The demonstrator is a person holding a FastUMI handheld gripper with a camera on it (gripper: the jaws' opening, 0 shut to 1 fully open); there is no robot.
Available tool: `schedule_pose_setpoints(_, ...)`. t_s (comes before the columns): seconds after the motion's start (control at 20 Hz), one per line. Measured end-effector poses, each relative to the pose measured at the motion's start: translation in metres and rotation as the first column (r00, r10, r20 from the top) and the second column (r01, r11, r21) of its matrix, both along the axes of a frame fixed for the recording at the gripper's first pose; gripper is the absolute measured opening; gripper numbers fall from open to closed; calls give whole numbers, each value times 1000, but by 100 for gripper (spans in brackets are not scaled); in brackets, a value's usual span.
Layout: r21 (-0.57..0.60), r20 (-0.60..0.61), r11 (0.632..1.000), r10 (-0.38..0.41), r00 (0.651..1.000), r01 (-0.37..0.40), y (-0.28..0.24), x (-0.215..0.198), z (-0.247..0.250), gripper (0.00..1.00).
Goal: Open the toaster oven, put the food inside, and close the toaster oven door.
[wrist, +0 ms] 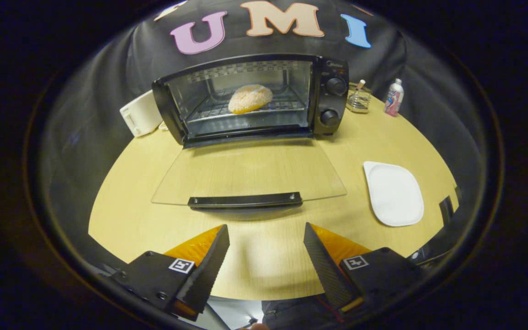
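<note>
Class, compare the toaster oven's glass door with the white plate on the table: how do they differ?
The glass door is see-through; the white plate is opaque. The door carries a black handle; the plate is bare. The door is hinged to the toaster oven; the plate lies apart, to its right. Both lie flat, beyond the open tool.

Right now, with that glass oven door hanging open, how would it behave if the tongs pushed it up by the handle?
The glass door looks rigid and would likely swing on its hinge. Its handle seems a firm bar to lift. The tongs are open, just short of it.
</note>
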State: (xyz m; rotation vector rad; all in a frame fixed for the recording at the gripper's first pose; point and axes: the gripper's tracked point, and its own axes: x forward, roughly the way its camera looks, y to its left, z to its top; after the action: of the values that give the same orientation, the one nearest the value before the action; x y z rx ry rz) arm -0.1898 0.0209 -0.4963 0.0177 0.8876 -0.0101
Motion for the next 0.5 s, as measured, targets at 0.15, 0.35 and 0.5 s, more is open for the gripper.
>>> schedule_pose_setpoints(0.15, -18, -16, 1000, 23, 1000, -23, 2, 4, -10, 100)
schedule_pose_setpoints(0.35, -20, -30, 999, 31, 999, -32, 6, 12, -20, 100)
schedule_pose_setpoints(0.5, -24, -38, 999, 33, 999, -34, 12, 21, -24, 100)
